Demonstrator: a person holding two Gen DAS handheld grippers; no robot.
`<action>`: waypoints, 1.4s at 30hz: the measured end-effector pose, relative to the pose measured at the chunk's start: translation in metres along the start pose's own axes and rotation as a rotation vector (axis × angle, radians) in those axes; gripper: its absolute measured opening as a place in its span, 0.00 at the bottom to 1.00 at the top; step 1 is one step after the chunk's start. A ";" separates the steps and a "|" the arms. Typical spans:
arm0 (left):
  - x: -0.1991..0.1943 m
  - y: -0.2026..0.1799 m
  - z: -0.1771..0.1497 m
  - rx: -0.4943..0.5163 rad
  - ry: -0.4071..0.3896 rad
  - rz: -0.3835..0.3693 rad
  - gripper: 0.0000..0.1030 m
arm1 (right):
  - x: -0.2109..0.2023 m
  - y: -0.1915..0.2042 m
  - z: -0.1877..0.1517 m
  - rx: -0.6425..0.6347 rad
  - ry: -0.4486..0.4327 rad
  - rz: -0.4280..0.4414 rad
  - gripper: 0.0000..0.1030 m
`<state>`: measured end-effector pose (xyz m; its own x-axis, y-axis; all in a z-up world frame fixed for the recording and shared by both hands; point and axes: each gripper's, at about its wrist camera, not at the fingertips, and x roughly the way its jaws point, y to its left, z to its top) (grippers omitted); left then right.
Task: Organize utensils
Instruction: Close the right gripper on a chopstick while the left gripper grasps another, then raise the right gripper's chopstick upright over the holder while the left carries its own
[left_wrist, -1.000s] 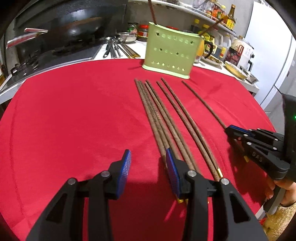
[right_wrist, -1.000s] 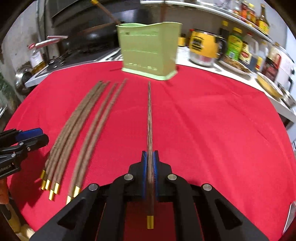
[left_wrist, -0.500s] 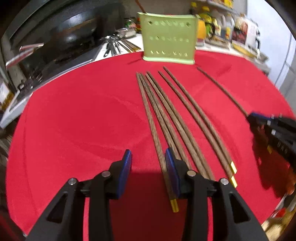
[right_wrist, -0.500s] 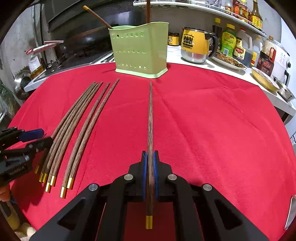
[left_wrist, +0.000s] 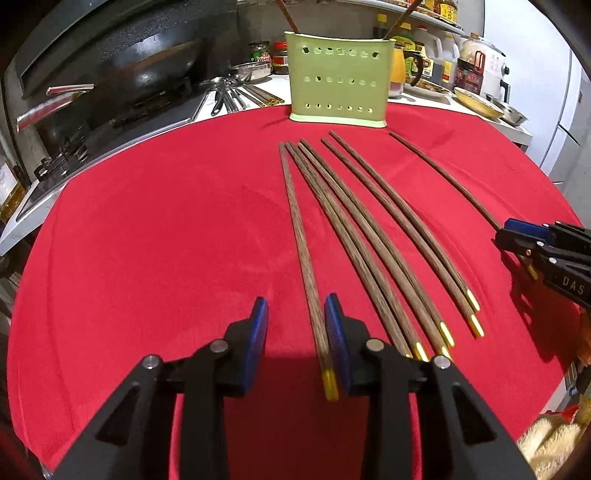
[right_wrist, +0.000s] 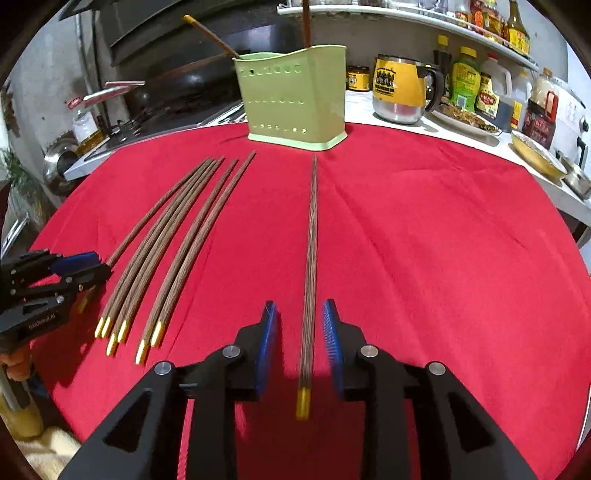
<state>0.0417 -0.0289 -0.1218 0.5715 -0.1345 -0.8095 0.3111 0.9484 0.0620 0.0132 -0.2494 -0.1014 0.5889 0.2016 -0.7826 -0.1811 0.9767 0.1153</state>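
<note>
The left gripper (left_wrist: 295, 332) pointed steeply down toward the tabletop, its black arms ending in blue-padded fingers (left_wrist: 257, 332). Its jaws were closing, with a thin stick lying between them, close against the right-hand finger. The right gripper (right_wrist: 301, 339) also angled down, and its jaws were opening, the blue fingers (right_wrist: 332, 339) standing clear on both sides of a single stick lying midway between them.

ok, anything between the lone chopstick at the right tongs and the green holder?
Nothing visible. The lone chopstick lies between the opening right tongs, untouched by the pads, pointing at the green holder across bare red cloth. The other chopsticks lie off to its left.
</note>
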 end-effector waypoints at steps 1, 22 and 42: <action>-0.002 -0.001 -0.003 0.000 -0.002 -0.001 0.31 | -0.002 0.002 -0.003 -0.006 -0.004 -0.003 0.27; -0.017 -0.019 -0.026 0.045 -0.029 -0.014 0.21 | -0.022 0.004 -0.034 -0.020 -0.052 -0.017 0.22; -0.034 0.004 -0.015 -0.025 -0.153 -0.015 0.07 | -0.041 0.002 -0.028 -0.004 -0.115 -0.033 0.07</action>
<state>0.0119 -0.0164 -0.1031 0.6766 -0.1889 -0.7117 0.3026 0.9525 0.0348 -0.0331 -0.2578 -0.0865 0.6808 0.1765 -0.7109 -0.1628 0.9827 0.0881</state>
